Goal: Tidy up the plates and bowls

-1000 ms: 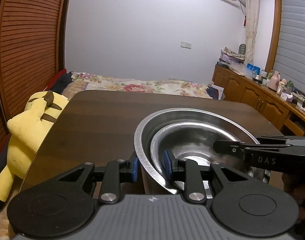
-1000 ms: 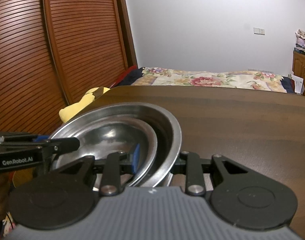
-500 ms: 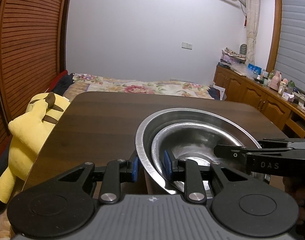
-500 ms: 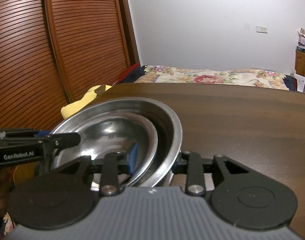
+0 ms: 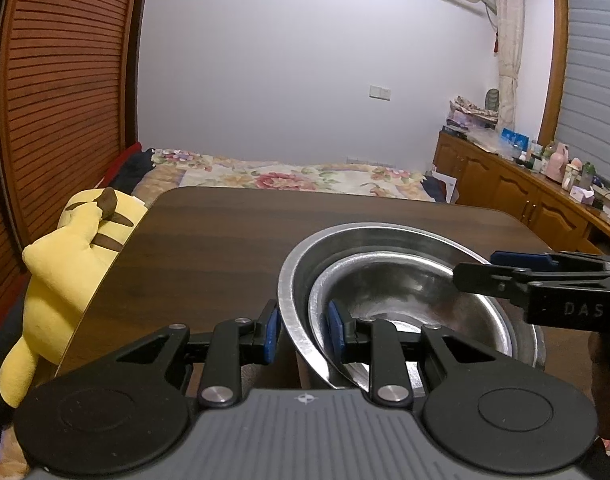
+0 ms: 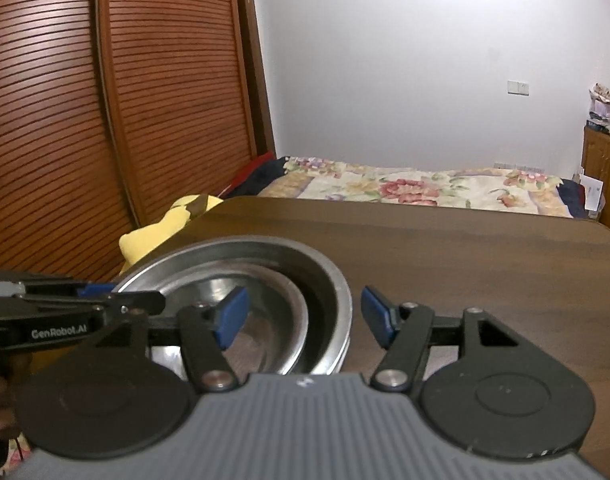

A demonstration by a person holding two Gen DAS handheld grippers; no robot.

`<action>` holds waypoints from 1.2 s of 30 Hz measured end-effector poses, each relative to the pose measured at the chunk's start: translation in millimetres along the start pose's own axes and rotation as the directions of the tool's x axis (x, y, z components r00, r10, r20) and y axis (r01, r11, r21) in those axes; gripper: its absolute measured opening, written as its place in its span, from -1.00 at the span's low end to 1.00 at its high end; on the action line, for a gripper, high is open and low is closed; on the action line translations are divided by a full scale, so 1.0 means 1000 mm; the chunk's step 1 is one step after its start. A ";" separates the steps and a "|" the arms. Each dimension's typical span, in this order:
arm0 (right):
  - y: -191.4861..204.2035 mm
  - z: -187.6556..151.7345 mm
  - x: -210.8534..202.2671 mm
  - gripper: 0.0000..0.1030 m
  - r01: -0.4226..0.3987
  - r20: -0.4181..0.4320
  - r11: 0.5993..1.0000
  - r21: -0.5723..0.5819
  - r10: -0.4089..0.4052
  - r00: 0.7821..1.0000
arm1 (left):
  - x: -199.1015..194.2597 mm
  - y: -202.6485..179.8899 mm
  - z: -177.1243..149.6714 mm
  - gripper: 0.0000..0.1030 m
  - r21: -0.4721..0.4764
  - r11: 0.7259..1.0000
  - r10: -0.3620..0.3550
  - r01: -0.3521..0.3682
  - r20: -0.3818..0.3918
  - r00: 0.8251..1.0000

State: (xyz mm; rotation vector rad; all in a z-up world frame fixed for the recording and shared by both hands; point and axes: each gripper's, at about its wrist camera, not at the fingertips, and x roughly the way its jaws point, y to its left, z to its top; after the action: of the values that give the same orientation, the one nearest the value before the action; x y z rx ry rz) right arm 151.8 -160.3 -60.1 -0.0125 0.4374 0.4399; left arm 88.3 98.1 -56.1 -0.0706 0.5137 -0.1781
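- left hand-held gripper (image 5: 299, 334) is clamped on both bowls' rims
- right hand-held gripper (image 6: 303, 316) just opened wide, straddling the rims, pads clear
- small bowl (image 5: 405, 292) nests in big bowl (image 5: 385, 236), on the counter (image 5: 209, 248) at 5 o'clock

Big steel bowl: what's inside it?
A smaller steel bowl nests inside the big bowl, shifted toward one side. The small bowl looks empty. Whatever lies between the two bowls is covered. The table under them is hidden too.
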 end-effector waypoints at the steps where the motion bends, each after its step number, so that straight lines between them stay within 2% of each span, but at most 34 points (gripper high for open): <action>1: -0.001 0.000 -0.001 0.25 0.003 0.002 1.000 0.002 -0.003 1.000 | -0.001 -0.001 0.000 -0.33 0.003 1.000 0.009 -0.009 0.003 1.000; 2: -0.002 0.000 -0.002 0.26 0.007 0.005 1.000 0.004 -0.007 1.000 | -0.003 -0.001 0.001 -0.28 0.008 1.000 0.018 -0.018 0.008 1.000; 4: -0.003 0.001 -0.005 0.30 0.016 0.008 1.000 0.008 -0.016 1.000 | -0.006 -0.002 0.003 0.06 0.012 0.999 0.032 -0.032 0.018 0.999; 7: -0.005 0.002 -0.011 0.54 0.037 0.021 0.999 0.010 -0.037 0.999 | -0.012 -0.003 0.008 0.51 0.020 0.998 0.050 -0.051 0.045 0.998; 13: -0.004 0.006 -0.028 0.88 0.092 0.066 0.996 0.004 -0.092 0.994 | -0.026 -0.012 0.015 0.95 0.031 0.997 0.062 -0.065 0.090 0.994; 15: -0.003 0.008 -0.033 1.00 0.125 0.077 0.992 0.005 -0.125 0.989 | -0.030 -0.018 0.019 1.00 0.038 0.996 0.071 -0.075 0.099 0.993; 21: -0.002 0.010 -0.048 1.00 0.191 0.090 0.981 0.025 -0.193 0.977 | -0.044 -0.031 0.023 1.00 0.044 0.996 0.071 -0.077 0.127 0.989; 28: 0.001 0.007 -0.060 1.00 0.258 0.116 0.966 0.015 -0.258 0.959 | -0.055 -0.046 0.030 1.00 0.054 0.990 0.124 -0.134 0.156 0.980; 34: -0.002 0.002 -0.074 1.00 0.273 0.120 0.961 0.040 -0.275 0.954 | -0.060 -0.052 0.031 1.00 0.053 0.994 0.085 -0.094 0.157 0.984; 36: -0.003 0.001 -0.077 1.00 0.278 0.122 0.960 0.046 -0.281 0.952 | -0.062 -0.057 0.030 1.00 0.061 0.993 0.089 -0.100 0.156 0.984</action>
State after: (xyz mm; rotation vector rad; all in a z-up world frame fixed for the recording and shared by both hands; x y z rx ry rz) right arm 90.4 -194.9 -27.7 -0.0189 0.3094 0.1536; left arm 41.1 54.3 5.9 0.0073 0.3561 -0.0960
